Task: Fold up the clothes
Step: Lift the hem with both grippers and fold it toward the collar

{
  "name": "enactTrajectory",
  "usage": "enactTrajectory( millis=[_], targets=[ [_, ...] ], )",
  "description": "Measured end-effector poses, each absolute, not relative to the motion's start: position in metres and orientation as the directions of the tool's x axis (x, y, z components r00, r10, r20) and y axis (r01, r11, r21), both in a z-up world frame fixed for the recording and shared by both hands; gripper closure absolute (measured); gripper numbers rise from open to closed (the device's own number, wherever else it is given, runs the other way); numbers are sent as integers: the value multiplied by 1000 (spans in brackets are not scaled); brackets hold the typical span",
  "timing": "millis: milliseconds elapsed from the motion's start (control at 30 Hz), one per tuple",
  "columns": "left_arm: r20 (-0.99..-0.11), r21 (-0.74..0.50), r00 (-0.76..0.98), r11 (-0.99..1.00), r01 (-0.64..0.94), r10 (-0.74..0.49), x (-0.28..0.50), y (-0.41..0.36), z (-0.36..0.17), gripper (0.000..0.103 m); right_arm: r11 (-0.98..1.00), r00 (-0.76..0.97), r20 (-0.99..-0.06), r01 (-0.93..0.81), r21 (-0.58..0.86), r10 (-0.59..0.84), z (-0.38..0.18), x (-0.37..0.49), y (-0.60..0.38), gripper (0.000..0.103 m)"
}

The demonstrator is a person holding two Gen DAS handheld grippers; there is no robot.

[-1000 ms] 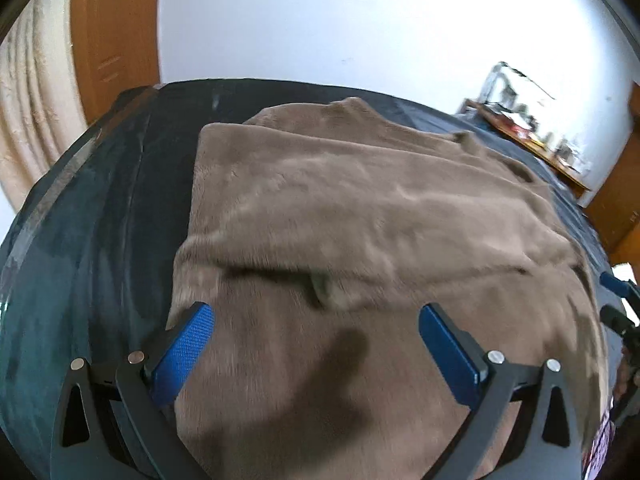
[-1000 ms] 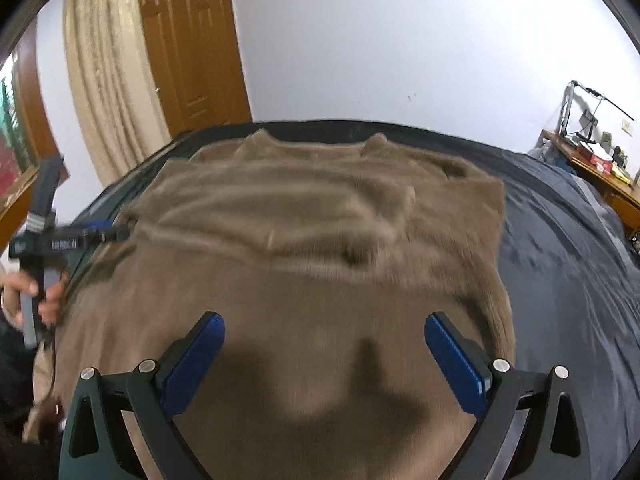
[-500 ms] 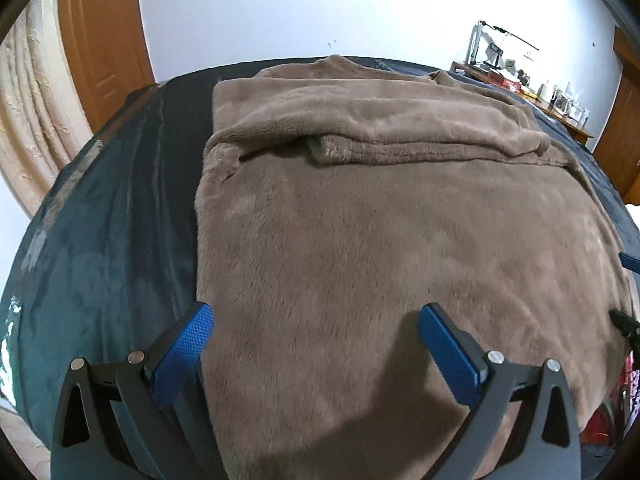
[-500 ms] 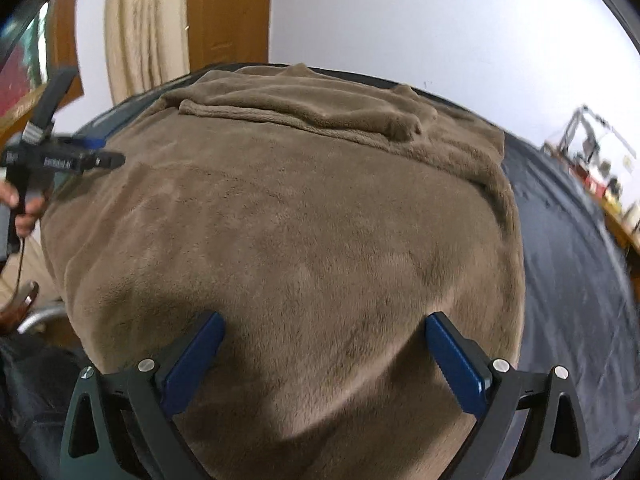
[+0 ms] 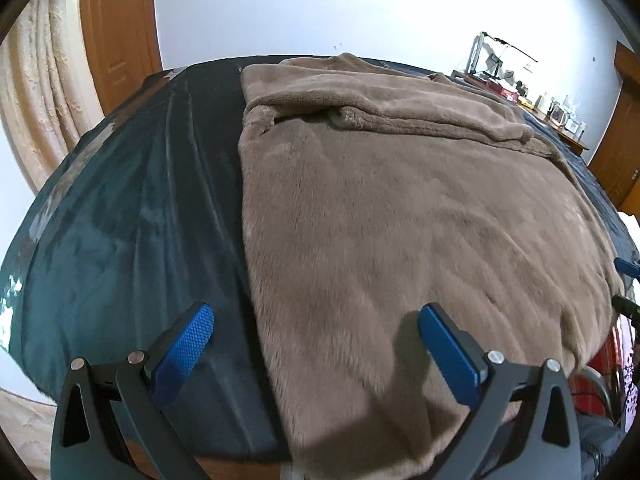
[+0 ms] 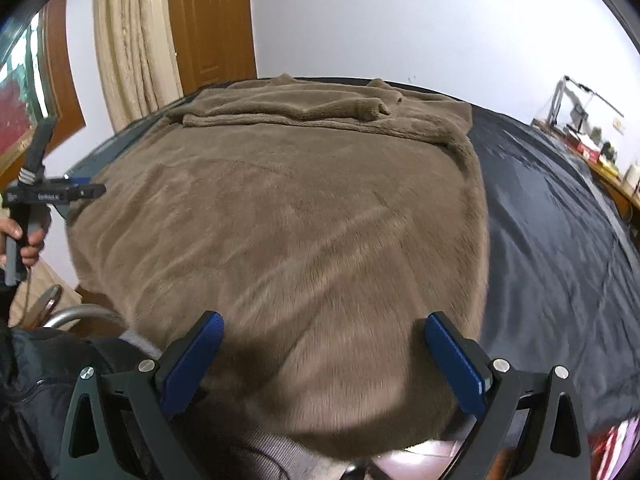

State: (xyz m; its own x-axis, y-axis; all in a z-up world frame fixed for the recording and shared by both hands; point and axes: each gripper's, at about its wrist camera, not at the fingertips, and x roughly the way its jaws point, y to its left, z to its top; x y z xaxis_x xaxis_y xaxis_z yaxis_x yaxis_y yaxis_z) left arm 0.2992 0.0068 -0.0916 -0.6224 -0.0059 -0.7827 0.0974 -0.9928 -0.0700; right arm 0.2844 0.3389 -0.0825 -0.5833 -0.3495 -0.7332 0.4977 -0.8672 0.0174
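Observation:
A brown fleece garment [image 5: 400, 208] lies flat on a dark sheet [image 5: 132, 216], its sleeves folded across the chest at the far end [image 6: 304, 114]. My left gripper [image 5: 316, 354] hangs open over the garment's near left corner, one blue finger above the sheet and the other above the fleece. In the right wrist view the same garment [image 6: 288, 232] fills the middle. There my right gripper [image 6: 324, 360] stands open above the hem near the bed's front edge, holding nothing. The left gripper [image 6: 84, 192] also shows at that view's left edge, held by a hand [image 6: 28, 240].
The dark sheet [image 6: 552, 216] stretches bare to the garment's right. A wooden door [image 6: 212, 24] and beige curtain [image 6: 132, 40] stand behind the bed. A cluttered wooden shelf [image 5: 532, 100] sits at the far right. Dark clothing [image 6: 44, 380] and a metal rail [image 6: 80, 314] lie near the front edge.
Both grippers have pulled back toward the hem end of the garment, staying open. The folded sleeves now lie far from the fingers, and the left gripper has shifted left over the garment's edge.

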Motion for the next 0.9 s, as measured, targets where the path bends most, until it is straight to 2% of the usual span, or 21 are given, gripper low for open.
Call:
enactTrajectory(
  millis=[167, 467, 667, 900],
  targets=[
    [-752, -50, -659, -997, 61, -3, 333, 10, -78, 0, -842, -558, -719, 536, 69, -414, -75, 317, 361, 1],
    [-755, -108, -641, -990, -89, 140, 383, 19, -85, 0, -846, -469, -752, 487, 217, -464, -106, 342, 402, 1],
    [-786, -124, -585, -978, -168, 200, 379, 27, -106, 0, -837, -439, -734, 438, 328, -518, -124, 321, 414, 1],
    [-802, -234, -521, -956, -177, 293, 364, 16, -132, 0, -777, -361, -699, 421, 468, -617, -142, 291, 420, 1]
  ],
)
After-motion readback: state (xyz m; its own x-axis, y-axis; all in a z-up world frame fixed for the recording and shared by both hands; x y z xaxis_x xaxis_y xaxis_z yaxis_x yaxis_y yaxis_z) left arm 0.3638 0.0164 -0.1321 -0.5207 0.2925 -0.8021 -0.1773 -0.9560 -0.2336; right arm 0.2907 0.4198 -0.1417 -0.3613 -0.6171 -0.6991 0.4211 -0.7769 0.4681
